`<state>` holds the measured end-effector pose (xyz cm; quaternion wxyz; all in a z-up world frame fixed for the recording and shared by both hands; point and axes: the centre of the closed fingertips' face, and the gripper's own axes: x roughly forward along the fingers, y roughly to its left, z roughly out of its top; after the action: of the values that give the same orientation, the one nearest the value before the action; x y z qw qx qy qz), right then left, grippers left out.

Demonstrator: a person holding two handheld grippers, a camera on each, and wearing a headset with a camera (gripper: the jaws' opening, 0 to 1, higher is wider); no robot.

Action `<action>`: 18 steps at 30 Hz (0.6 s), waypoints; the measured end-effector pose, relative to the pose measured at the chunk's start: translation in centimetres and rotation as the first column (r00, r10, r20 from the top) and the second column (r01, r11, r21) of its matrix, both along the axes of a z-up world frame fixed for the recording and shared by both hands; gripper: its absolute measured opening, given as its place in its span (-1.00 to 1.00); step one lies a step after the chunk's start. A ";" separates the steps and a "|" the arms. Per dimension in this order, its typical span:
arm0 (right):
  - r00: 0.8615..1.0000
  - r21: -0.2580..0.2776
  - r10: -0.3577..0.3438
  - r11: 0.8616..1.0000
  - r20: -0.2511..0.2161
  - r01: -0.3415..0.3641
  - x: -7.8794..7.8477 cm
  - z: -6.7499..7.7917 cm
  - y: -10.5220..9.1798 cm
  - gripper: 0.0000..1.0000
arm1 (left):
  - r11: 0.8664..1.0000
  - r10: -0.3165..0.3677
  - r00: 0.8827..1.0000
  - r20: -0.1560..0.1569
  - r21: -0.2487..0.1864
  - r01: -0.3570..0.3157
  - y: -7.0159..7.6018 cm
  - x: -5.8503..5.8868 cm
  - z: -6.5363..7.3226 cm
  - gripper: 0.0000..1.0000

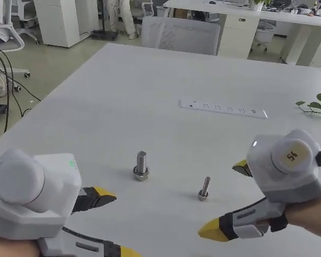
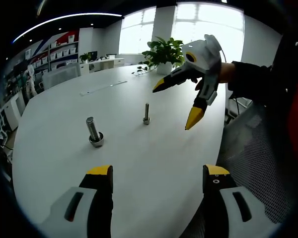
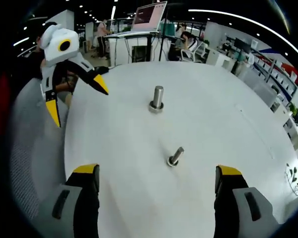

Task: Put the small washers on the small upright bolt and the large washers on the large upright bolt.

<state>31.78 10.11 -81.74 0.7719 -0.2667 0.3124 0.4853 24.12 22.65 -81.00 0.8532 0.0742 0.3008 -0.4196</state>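
A: How many bolts?
B: Two, upright on the desk [image 1: 176, 80]: one large bolt [image 1: 141, 165], one small bolt [image 1: 204, 188] nearby.
A: Claws?
B: Two. Left claw [image 2: 158, 171] and right claw [image 3: 157, 170], both spread.

I'm seeing chunky white-grey housings and black, yellow-tipped jaws on both: left gripper [image 1: 120, 222] shows a small green light, right gripper [image 1: 220, 199] a numbered beige round cap [image 1: 292, 156], with a black sleeve [image 2: 248, 74] at its wrist.

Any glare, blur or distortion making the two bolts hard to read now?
Head view: even light, faint shadows, large bolt and small bolt both sharp. Left gripper view: fisheye curves the table edge; windows behind are blown out. Right gripper view: same curving, bolts clear.
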 end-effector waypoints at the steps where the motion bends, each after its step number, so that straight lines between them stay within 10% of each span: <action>1: 1.000 0.002 -0.004 1.000 -0.001 0.004 -0.2 0.0 -0.1 0.96 | 1.000 0.000 1.000 0.002 0.000 0.000 0.0 0.0 0.1 0.46; 18: 0.996 0.081 -0.082 0.994 0.037 0.079 -4.3 1.0 0.1 0.95 | 0.999 0.044 0.998 0.047 -0.028 -0.043 1.0 0.6 1.4 0.48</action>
<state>27.50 10.19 -80.71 0.8070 -0.2327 0.2878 0.4603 24.69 23.62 -79.63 0.8699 0.0662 0.2765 -0.4031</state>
